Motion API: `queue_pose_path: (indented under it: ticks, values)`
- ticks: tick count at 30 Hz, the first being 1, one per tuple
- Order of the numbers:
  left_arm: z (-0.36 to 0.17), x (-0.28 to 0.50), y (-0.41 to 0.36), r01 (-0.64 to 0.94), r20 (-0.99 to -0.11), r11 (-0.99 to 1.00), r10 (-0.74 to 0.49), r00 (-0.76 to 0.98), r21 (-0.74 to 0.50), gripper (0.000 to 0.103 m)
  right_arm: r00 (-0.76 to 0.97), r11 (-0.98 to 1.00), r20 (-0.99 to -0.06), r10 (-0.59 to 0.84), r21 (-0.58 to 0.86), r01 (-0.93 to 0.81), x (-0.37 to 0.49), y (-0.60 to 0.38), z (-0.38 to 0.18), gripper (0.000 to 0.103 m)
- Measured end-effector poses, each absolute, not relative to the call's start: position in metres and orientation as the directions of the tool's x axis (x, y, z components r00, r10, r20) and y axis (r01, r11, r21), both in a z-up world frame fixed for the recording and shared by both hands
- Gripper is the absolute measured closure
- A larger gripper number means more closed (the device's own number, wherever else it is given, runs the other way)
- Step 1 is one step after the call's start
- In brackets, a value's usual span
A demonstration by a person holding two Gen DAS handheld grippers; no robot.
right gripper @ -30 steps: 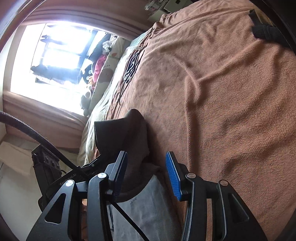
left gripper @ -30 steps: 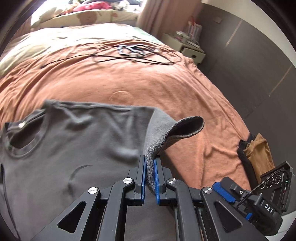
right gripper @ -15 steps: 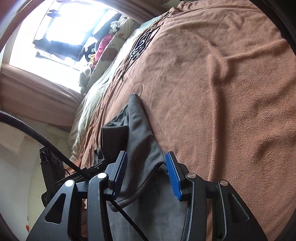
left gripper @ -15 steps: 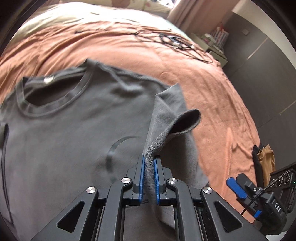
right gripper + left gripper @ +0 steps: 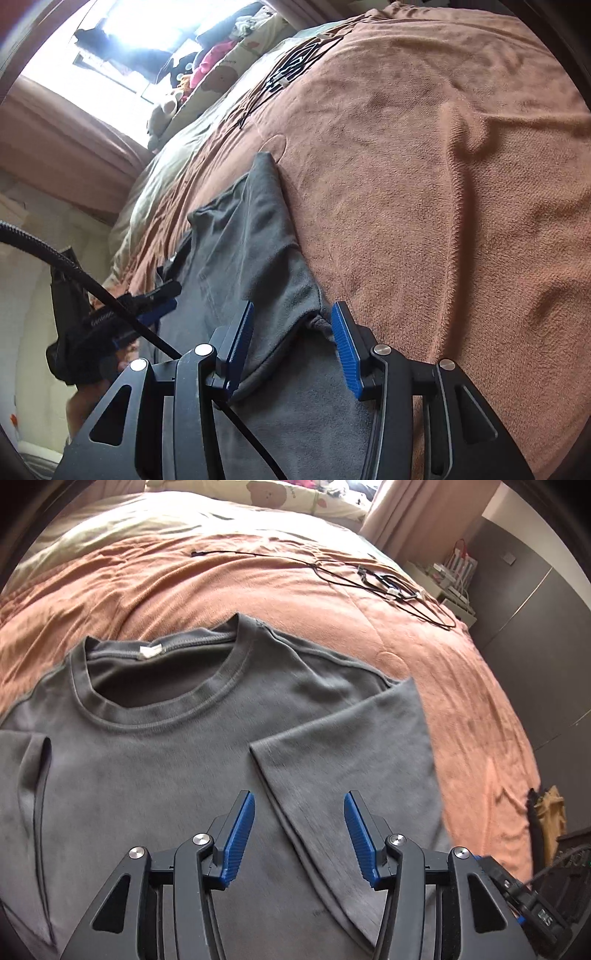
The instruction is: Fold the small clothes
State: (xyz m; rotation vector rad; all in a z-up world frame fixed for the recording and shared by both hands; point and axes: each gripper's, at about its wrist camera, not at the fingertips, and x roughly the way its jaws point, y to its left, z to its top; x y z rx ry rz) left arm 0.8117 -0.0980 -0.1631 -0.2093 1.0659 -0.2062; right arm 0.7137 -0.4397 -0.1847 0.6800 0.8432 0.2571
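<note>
Nearest, in the left wrist view: left tongs parting, blue pads clear of any cloth, nothing pinched between them; poised above the grey T-shirt, apparently so that the folded-in sleeve lies where it was laid. In the right wrist view: right tongs part-way open, hovering over the shirt's right edge, with a bunched corner of fabric sitting in the gap. Hard to tell whether the pads actually press it; looks like loose cloth rather than a grip. Probably placed there to steady or take up that side for the next fold.

Just beyond: T-shirt spread face up on the bed, collar pointing away, white label showing inside the neck. One sleeve turned inward across the chest in a neat diagonal flap; opposite side, at the left of the left wrist view, still creased and unfolded. Judged an early stage: one sleeve in, the rest to go.

Farther out: orange-brown blanket covering the bed and serving as the folding surface. Black cables strewn well clear of the shirt. At the far end, a pale pillow with a bear print and a curtain.
</note>
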Motion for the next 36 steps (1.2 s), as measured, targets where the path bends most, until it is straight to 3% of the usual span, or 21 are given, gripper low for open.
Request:
queue_pose_path:
  ticks: [9,11,15,22,29,36]
  values:
    - [-0.201,0.846,-0.091,0.044,-0.847,0.971,-0.228,0.480,-0.237,0.053,0.648,0.803,-0.643,0.409,0.591,0.078,0.710,-0.436,-0.186,0.062]
    - [-0.203,0.846,-0.095,0.058,-0.842,0.976,-0.211,0.497,-0.210,0.063,0.646,0.810,-0.647,0.405,0.581,0.074,0.711,-0.432,-0.184,0.062]
    - [-0.201,0.842,-0.100,0.100,-0.836,0.975,-0.223,0.501,-0.200,0.095,0.648,0.823,-0.652,0.393,0.564,0.068,0.708,-0.425,-0.183,0.062]
    - [-0.180,0.831,-0.089,0.106,-0.828,0.984,-0.178,0.532,-0.143,0.096,0.648,0.808,-0.650,0.396,0.582,0.090,0.703,-0.425,-0.185,0.062]
    - [-0.190,0.840,-0.087,0.089,-0.881,0.991,-0.132,0.454,-0.103,0.095,0.642,0.795,-0.647,0.412,0.599,0.094,0.701,-0.428,-0.184,0.062]
    - [-0.170,0.840,-0.100,0.090,-0.851,0.994,-0.097,0.516,-0.059,0.080,0.675,0.749,-0.588,0.447,0.658,0.077,0.696,-0.442,-0.178,0.062]
